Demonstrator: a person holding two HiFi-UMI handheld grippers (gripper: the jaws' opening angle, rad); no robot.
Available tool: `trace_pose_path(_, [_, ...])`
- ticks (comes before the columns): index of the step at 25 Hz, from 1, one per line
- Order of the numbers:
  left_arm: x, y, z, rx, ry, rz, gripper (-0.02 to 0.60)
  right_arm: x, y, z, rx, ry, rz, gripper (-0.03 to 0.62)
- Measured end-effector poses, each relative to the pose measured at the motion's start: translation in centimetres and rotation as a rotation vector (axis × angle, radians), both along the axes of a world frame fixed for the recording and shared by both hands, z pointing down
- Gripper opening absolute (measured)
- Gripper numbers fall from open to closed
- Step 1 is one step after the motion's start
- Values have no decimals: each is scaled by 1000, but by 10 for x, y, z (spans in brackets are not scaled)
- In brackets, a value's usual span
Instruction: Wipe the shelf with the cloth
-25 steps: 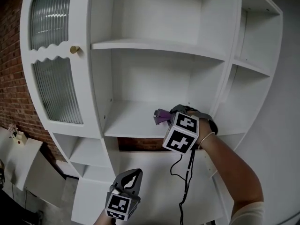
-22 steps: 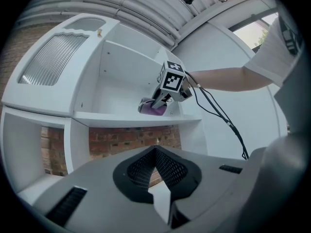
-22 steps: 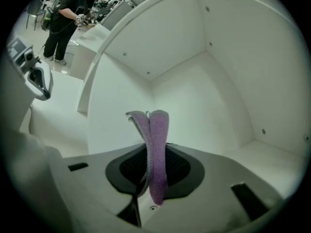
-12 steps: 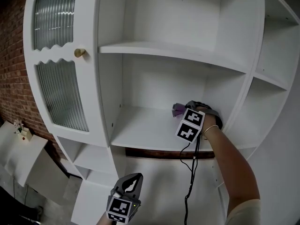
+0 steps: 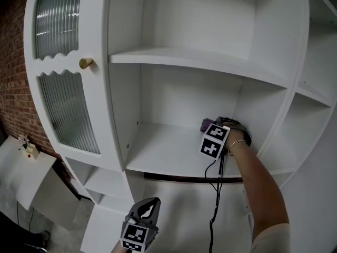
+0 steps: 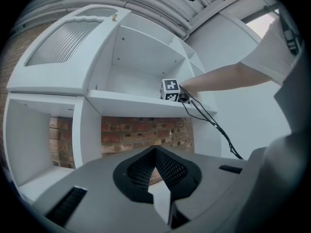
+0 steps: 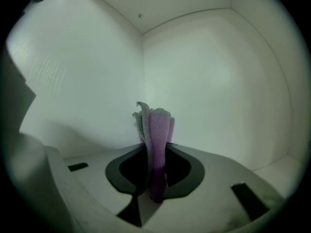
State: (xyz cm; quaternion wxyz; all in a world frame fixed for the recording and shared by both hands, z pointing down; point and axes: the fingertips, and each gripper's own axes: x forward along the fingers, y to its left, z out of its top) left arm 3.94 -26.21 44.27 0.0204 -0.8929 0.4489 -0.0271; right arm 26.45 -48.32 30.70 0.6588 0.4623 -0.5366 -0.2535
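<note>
**Head view.**
- White cabinet: open compartments; ribbed-glass door at left with brass knob.
- Middle shelf, centre of frame.
- Right gripper, centre right, deep in the compartment over the shelf's right rear. Its marker cube faces the camera.
- Purple cloth, bunched at the gripper's front, low over the board.
- Forearm: stretched from lower right up to the shelf.
- Left gripper, bottom centre, held low, tips up.

**Left gripper view.**
- Left gripper: jaws closed together, nothing between them, aimed up at the shelf from below.
- A cable hangs over the shelf's front edge.
- Brick wall behind.

**Right gripper view.**
- Right gripper: jaws clamped on the cloth, which stands up before the white rear corner. Contact with the walls cannot be judged.
</note>
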Motion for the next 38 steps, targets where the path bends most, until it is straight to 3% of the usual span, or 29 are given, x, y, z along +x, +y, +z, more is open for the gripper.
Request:
trace_pose_path(7, [2,1,-2,6,-1,2,14,-2,23,11,-99,-50,27,81])
trace_pose_path(15, [5,13,-17,37,10,22,14,-11,66,10,-121,-64,21,81])
trace_pose_path(33, [15,50,-33,23,51,70,14,-34,209,16,-170,-105,-47,80])
trace_pose_path(38, [25,67,-36,39,53,94,14,-38,244,19,-185,-153,-48,80])
